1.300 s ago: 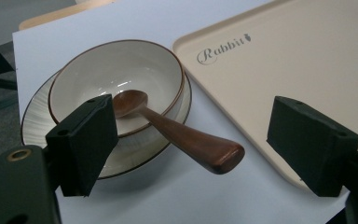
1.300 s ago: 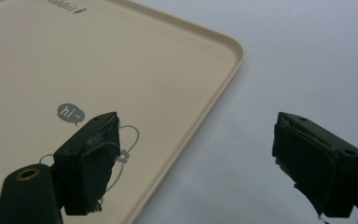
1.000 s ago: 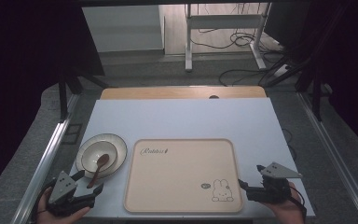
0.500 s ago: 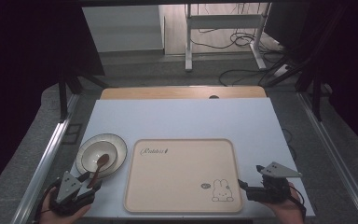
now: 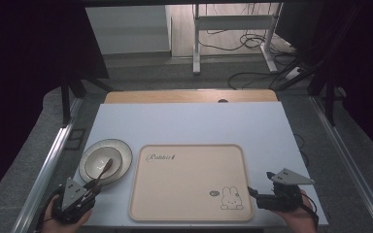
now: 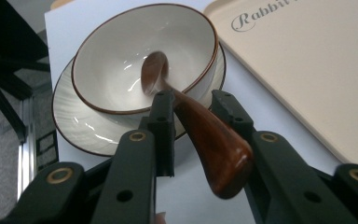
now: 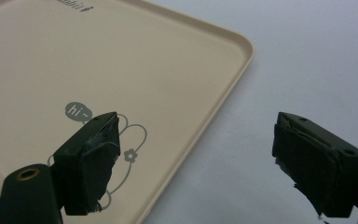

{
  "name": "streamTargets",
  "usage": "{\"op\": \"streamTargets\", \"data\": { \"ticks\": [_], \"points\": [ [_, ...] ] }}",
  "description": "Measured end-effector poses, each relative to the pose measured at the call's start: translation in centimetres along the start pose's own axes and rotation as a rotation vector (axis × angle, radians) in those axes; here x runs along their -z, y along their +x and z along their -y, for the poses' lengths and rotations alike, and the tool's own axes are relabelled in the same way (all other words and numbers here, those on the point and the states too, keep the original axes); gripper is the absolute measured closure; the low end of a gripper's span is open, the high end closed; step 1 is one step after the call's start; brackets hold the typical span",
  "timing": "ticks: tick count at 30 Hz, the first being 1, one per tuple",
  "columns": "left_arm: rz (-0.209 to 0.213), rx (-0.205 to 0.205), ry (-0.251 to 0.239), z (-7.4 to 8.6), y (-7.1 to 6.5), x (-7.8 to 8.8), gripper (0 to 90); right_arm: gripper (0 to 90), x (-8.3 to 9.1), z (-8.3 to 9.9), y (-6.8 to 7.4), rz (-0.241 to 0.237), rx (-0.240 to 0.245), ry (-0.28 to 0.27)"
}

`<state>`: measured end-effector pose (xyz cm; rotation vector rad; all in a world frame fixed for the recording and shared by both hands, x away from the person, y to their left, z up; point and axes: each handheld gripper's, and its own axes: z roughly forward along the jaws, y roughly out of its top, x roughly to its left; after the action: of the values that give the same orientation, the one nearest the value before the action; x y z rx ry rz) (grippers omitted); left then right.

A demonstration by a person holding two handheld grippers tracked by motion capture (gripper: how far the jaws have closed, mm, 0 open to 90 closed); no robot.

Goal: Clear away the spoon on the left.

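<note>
Brown wood marks the spoon (image 5: 103, 170), which in the high view is seen at the lower left of the frame, its bowl end lying in the bowl (image 5: 103, 161) and its handle slanting down and to the left over the rim of the plate (image 5: 123, 156) towards the left tool (image 5: 88, 192). The white counter (image 5: 189, 124) carries the plate at lower left and the beige tray (image 5: 189, 179) at lower centre; the right tool (image 5: 252, 193) is held at the lower right, just beside the tray's right edge.

In the left gripper view the spoon's (image 6: 200, 135) handle is seen between the left tool's (image 6: 193, 105) jaws, which have just been closing around it. The handle's long axis runs up from the lower centre of the frame to the bowl (image 6: 121, 56) at upper centre, so it lies almost in line with the jaws. Its right side lies against the right jaw, while a sliver of daylight appears to remain at the left jaw, so a firm grip cannot be confirmed. The left hand is judged by far the nearer to the spoon.

In the right gripper view the right tool (image 7: 196, 140) is held wide, nothing between its jaws, above the tray's (image 7: 121, 60) corner and the counter (image 7: 307, 56).
</note>
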<state>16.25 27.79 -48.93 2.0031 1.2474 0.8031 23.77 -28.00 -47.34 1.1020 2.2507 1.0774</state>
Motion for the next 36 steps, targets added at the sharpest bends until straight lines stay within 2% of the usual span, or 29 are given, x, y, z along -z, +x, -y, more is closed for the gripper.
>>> {"op": "streamTargets", "data": {
  "ticks": [19, 25, 36],
  "points": [
    [-0.033, 0.079, -0.001, -0.12, 0.67, 0.44, 83.6, 16.0, 0.14, -0.08, 0.13, 0.009, 0.002, -0.013],
    [-0.034, 0.085, -0.006, -0.18, 0.7, 0.49, 84.0, 16.2, 0.14, -0.06, 0.11, 0.009, 0.005, -0.013],
    [-0.037, 0.094, -0.045, -0.24, 0.74, 0.97, 84.2, 16.5, 0.26, -0.09, 0.07, 0.016, 0.006, -0.016]
  ]
}}
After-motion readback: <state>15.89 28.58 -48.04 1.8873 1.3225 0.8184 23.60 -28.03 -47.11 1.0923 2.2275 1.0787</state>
